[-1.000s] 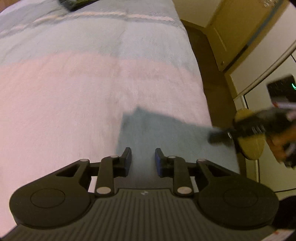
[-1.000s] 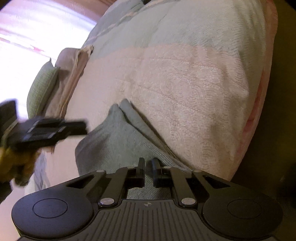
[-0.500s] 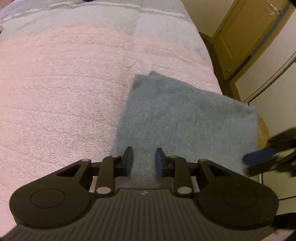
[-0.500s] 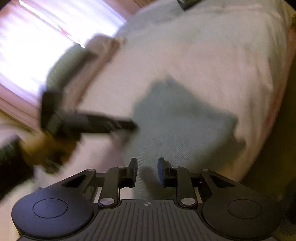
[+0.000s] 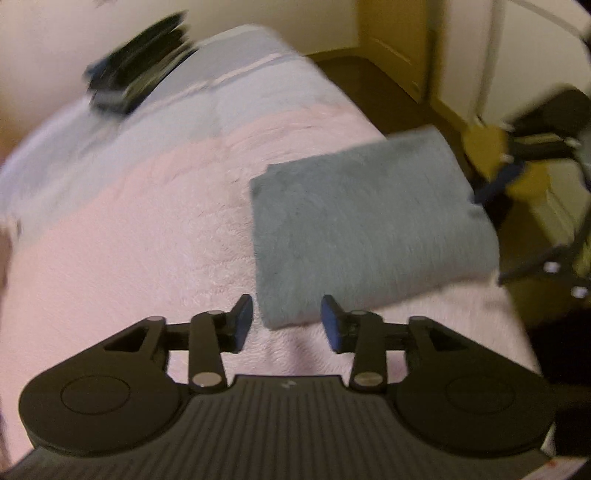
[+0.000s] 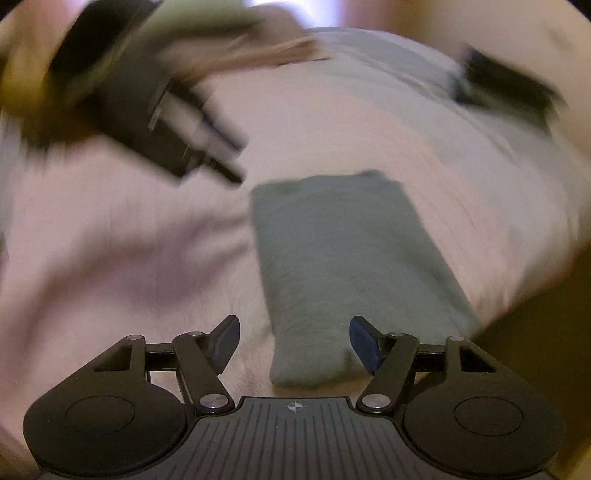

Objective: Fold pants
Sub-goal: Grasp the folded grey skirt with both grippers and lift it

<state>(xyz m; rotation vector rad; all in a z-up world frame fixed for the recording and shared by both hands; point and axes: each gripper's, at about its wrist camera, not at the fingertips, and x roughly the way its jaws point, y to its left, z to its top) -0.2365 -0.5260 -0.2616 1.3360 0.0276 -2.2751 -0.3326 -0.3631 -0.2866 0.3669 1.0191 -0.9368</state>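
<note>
The grey-green pants (image 5: 365, 229) lie folded into a flat rectangle on the pink bedspread (image 5: 129, 251), close to the bed's right edge. My left gripper (image 5: 287, 322) hovers over the near corner of the fold; its jaws are opening and the pads press on nothing. My right gripper (image 6: 293, 341) hangs above the near end of the pants (image 6: 343, 266), jaws opening wide, cloth lying below the gap but not pinched. The left gripper (image 6: 221, 155) shows blurred at upper left in the right wrist view. The right gripper (image 5: 498, 184) appears blurred past the bed's right edge in the left wrist view.
A dark flat object (image 5: 136, 81) rests at the far end of the bed on the pale blue band. A pillow (image 6: 236, 33) lies at the head. Beyond the bed's right side are dark floor (image 5: 380, 88), a wooden door (image 5: 391, 40) and white cupboard fronts.
Both grippers have let go of the pants and pulled back with jaws spreading, the right one much wider. The pants now lie flat as a folded rectangle. Both views have rolled.
</note>
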